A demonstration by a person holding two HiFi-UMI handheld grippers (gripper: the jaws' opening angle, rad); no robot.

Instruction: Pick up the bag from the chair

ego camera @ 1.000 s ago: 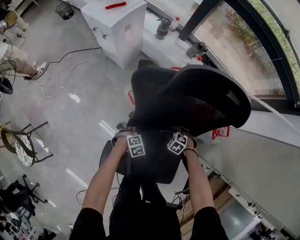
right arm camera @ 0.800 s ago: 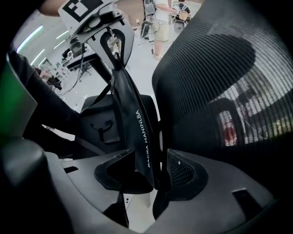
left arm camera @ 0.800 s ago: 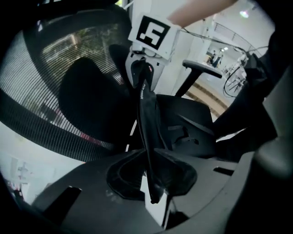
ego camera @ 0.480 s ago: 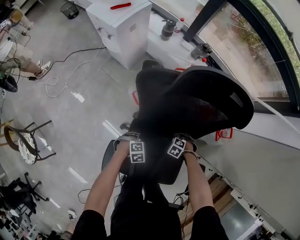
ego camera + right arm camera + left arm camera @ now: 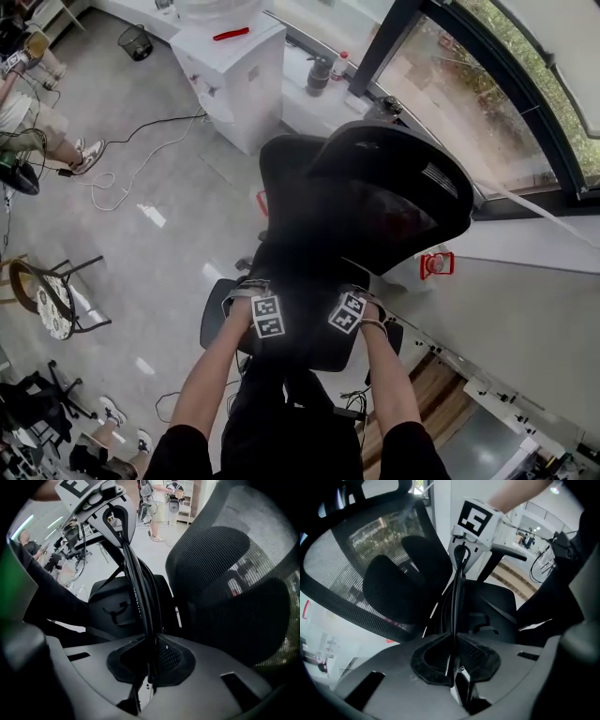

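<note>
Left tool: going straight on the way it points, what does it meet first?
The left tool is shut on the black strap, which runs straight ahead to the right tool. Beyond the strap, that tool looks first in line, though depth is unclear; the mesh chair back sits off to the left.

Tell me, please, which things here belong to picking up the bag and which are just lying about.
Job in hand: bag strap, office chair, left gripper and right gripper, both with fingers shut on the strap.
Lying about: white cabinet, red object on it, wastebasket, floor cables.
</note>
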